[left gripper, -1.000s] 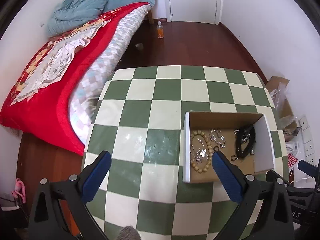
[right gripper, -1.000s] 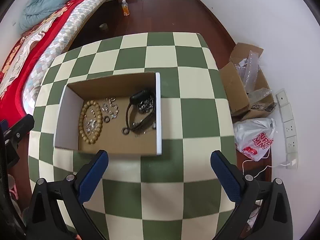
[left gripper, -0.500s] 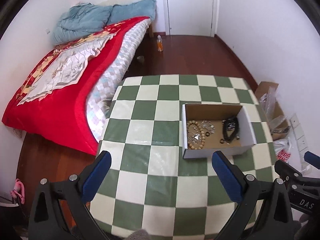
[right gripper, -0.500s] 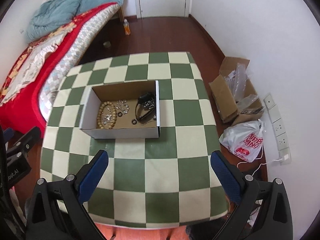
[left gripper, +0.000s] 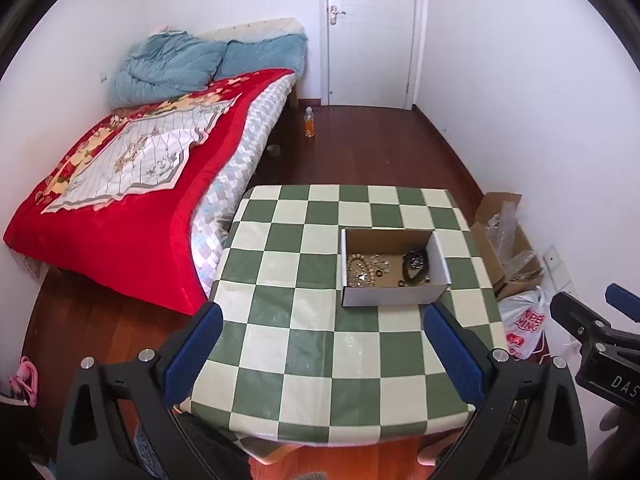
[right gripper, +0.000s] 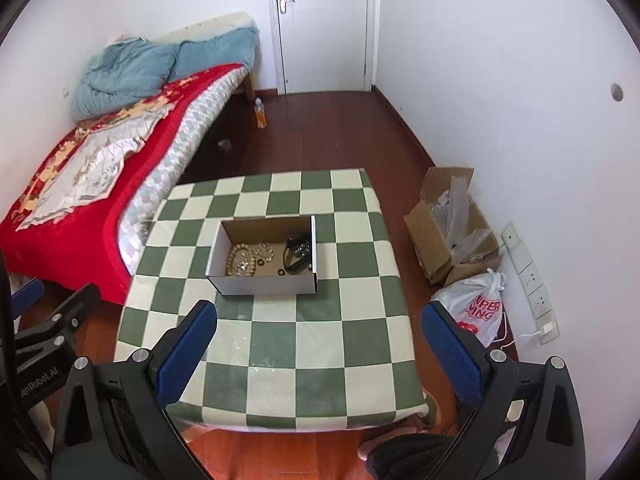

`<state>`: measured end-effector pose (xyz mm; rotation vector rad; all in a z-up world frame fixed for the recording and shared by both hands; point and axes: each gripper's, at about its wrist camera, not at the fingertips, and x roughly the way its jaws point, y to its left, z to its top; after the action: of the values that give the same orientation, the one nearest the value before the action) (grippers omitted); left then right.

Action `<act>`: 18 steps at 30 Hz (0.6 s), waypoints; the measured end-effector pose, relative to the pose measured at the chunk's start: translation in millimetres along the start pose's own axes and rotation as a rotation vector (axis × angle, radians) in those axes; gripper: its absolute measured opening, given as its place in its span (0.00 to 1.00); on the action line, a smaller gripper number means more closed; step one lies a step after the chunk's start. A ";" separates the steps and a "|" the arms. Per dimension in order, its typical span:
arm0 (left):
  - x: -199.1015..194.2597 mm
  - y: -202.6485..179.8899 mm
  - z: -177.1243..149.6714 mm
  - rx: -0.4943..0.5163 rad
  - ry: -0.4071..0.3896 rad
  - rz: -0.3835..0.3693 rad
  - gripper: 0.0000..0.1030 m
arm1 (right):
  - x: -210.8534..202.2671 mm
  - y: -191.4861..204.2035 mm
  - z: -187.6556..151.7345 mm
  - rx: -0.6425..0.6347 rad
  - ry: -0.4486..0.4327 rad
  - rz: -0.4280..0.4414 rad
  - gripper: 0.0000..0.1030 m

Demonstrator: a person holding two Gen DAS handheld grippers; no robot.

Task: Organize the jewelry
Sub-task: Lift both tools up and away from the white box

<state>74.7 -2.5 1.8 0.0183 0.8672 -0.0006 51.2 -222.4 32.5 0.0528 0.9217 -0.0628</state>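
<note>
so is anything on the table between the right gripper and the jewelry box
Nothing visible. Between the right gripper and the cardboard box lies only bare checkered tablecloth. The box is open-topped, so the wooden bead bracelet and black bracelet inside are reachable from above, over its near wall.

Two black handheld grippers with blue finger pads

Left gripper [left gripper: 320,344] and right gripper [right gripper: 320,344] share black angular frames, silver screws and blue pads [right gripper: 188,352]; white lettering marks the bodies.
</note>
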 end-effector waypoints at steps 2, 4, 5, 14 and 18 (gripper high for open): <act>-12.9 -1.0 -0.1 0.005 -0.014 -0.005 1.00 | -15.3 -0.7 -0.4 0.001 -0.018 0.004 1.00; -25.5 -1.0 0.3 0.004 -0.022 -0.009 1.00 | -28.5 -1.4 0.0 0.003 -0.030 0.011 1.00; -30.3 -1.1 1.2 0.003 -0.022 -0.013 1.00 | -34.8 -1.6 0.7 0.003 -0.034 0.012 1.00; -46.4 -5.0 17.3 -0.018 -0.022 0.000 1.00 | -58.9 -3.4 15.5 -0.003 -0.042 0.019 1.00; -39.2 -7.0 24.3 -0.031 -0.003 0.017 1.00 | -55.1 -1.6 26.5 -0.015 -0.039 0.010 1.00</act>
<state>67.8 -10.2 47.3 -0.0034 0.8642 0.0283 38.9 -224.2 92.3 0.0422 0.8831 -0.0472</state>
